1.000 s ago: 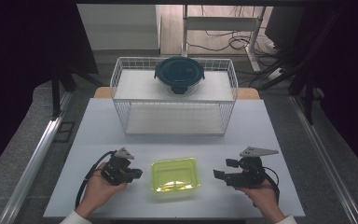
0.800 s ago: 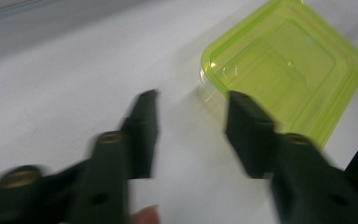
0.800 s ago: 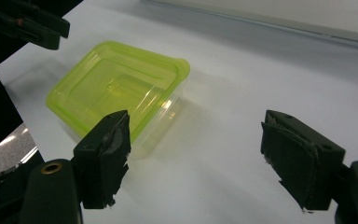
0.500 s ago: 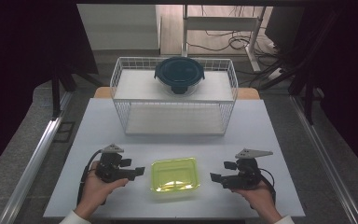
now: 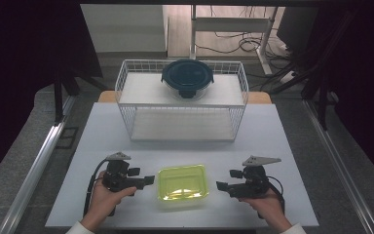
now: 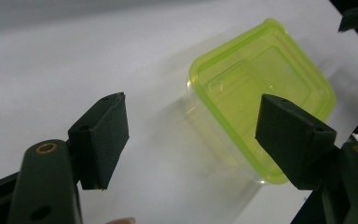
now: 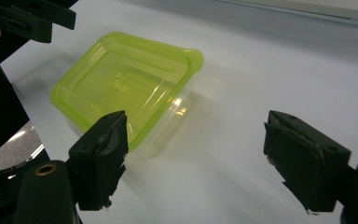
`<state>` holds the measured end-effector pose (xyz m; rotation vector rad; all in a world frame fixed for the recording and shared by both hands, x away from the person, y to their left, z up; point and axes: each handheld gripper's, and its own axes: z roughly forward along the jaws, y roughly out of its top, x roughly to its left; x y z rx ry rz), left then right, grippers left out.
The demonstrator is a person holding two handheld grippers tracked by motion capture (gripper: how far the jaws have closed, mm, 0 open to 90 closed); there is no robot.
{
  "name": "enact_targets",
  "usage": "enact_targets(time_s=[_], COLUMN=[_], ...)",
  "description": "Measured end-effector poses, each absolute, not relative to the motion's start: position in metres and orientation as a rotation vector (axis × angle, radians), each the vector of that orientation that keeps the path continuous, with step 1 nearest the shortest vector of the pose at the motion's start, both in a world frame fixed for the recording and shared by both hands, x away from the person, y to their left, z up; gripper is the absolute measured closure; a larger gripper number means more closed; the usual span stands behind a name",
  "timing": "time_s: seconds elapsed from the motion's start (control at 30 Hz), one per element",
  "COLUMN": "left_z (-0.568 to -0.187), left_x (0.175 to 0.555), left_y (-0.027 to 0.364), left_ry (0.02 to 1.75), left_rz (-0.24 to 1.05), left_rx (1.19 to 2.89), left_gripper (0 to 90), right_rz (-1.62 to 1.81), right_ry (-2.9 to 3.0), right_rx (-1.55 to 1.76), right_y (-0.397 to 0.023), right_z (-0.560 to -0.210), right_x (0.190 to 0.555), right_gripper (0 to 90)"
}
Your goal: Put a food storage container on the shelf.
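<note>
Left hand-held gripper point(image 5: 148, 180) and right hand-held gripper point(image 5: 222, 185): jaws spread wide, both empty, flanking the lidded green container point(image 5: 182, 182) on the surface point(image 5: 282, 146), no contact.

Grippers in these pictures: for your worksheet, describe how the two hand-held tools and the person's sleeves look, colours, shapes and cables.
Both the left gripper and the right gripper are black, each topped by a grey three-cornered plate and trailing a black cable. Each has two blocky black jaw pads on arms with brass-coloured rivets. White sleeve cuffs show at the wrists.
</note>
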<state>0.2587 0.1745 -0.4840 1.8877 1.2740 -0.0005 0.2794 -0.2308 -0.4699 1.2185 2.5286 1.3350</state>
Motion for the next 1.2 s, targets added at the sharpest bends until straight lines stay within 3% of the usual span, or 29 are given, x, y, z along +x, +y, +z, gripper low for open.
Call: enact_targets(time_s=[0.3, 0.43, 0.8, 1.2], left_z=[-0.490, -0.496, -0.503, -0.515], left_x=[0.265, 0.266, 0.268, 0.271], left_y=[0.169, 0.167, 0.159, 0.151], left_ry=[1.274, 1.285, 1.293, 1.322], left_rz=[-0.068, -0.159, -0.215, -0.335], left_rx=[1.863, 1.840, 1.858, 1.837], left_gripper=[27.2, 28.1, 31.8, 48.2], right_rz=[1.357, 1.372, 1.391, 1.368], right_ry=[2.575, 2.602, 2.623, 2.681], right_rx=[1.275, 1.317, 1.431, 1.480], right_y=[-0.222, -0.214, -0.199, -0.185], right_z=[-0.479, -0.485, -0.497, -0.508], right_x=[0.284, 0.286, 0.300, 0.306], right_gripper=[28.3, 29.7, 36.7, 47.5])
